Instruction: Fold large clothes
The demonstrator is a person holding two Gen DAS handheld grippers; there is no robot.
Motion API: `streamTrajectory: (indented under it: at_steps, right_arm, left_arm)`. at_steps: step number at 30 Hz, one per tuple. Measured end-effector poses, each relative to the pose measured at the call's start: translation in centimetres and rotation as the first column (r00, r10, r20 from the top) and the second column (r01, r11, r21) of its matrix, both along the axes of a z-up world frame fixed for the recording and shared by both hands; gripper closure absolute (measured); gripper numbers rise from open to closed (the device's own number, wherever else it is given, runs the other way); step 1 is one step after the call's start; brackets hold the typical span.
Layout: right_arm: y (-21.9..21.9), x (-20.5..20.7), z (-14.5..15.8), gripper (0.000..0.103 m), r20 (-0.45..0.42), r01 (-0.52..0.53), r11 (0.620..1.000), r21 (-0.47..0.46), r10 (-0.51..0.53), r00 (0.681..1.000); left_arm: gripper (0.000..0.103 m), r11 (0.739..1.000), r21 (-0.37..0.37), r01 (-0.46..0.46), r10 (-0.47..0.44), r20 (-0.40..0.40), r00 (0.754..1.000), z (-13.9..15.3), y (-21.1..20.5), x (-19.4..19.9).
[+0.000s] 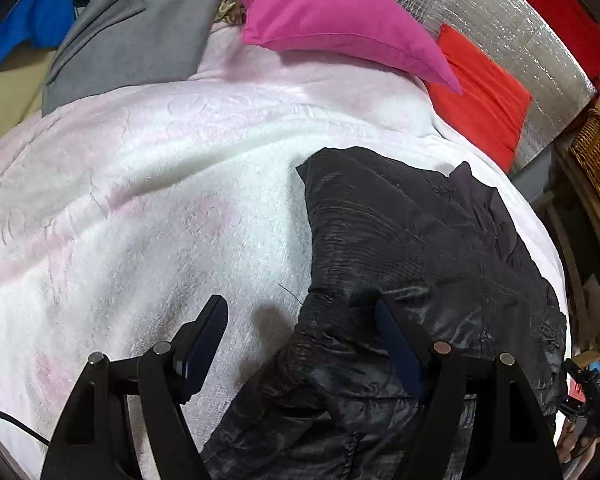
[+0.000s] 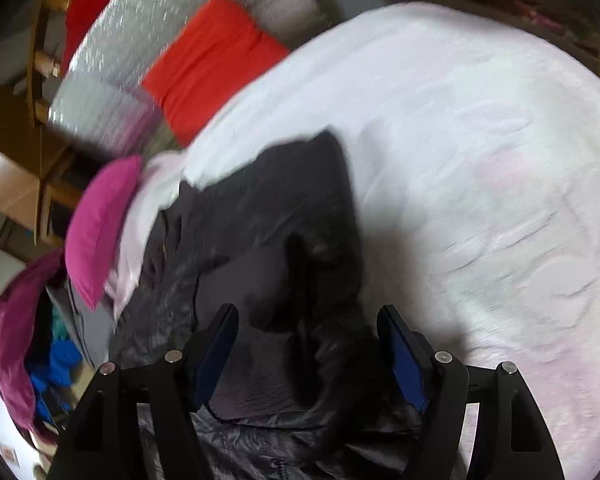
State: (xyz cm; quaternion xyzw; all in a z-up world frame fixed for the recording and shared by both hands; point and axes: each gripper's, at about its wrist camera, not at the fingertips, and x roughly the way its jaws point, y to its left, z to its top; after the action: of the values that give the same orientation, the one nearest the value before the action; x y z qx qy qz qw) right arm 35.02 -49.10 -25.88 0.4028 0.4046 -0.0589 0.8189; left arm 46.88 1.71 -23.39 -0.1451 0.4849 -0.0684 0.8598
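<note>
One black puffer jacket [image 1: 420,248] lies crumpled on the white blanket [image 1: 160,200] under both wide-apart, empty tools, left [image 1: 302,310] and right [image 2: 308,316], with one pink pillow [image 1: 332,16] and one grey garment [image 1: 140,36] behind.

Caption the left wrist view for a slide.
Open left hand-held gripper over the black jacket on a white blanket.

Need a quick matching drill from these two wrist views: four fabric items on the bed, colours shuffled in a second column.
Items:
1. jacket
2. pillow
3. blanket
4. folded garment behind the blanket

Colours:
A. grey
B. white with faint pink
C. black
D. magenta

Pairs: 1-C, 2-D, 3-B, 4-A
</note>
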Motion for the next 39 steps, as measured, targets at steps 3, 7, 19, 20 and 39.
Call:
streamTrajectory:
  at_steps: [3,7,19,20,39]
  right_arm:
    - [2.2,0.7,0.2,0.029,-0.029,-0.044,0.991,-0.129,0.041,0.999]
    - [3.4,0.5,0.8,0.055,-0.039,-0.06,0.965,-0.253,0.052,0.998]
    - [3.1,1.1,1.1,0.07,-0.029,-0.005,0.944,-0.331,-0.005,1.0]
    - [2.8,1.1,1.3,0.069,-0.03,-0.008,0.948,-0.319,-0.002,1.0]
    - [4.8,-1.8,6.7,0.067,0.152,-0.069,0.958,-0.277,0.114,0.982]
  left_arm:
    - [0.026,1.0,0.02,0.024,-0.024,0.004,1.0,0.0,-1.0,-0.3]
    - [0.026,0.998,0.054,0.043,-0.044,0.015,0.999,-0.1,-2.1,-0.5]
    - [0.03,0.988,0.106,0.111,-0.11,-0.009,0.994,-0.5,-3.7,-0.7]
    - [0.029,0.988,0.106,0.109,-0.108,-0.009,0.994,-0.5,-3.6,-0.8]
    - [0.03,0.952,0.238,0.192,-0.239,0.188,0.953,3.7,-8.4,-4.6]
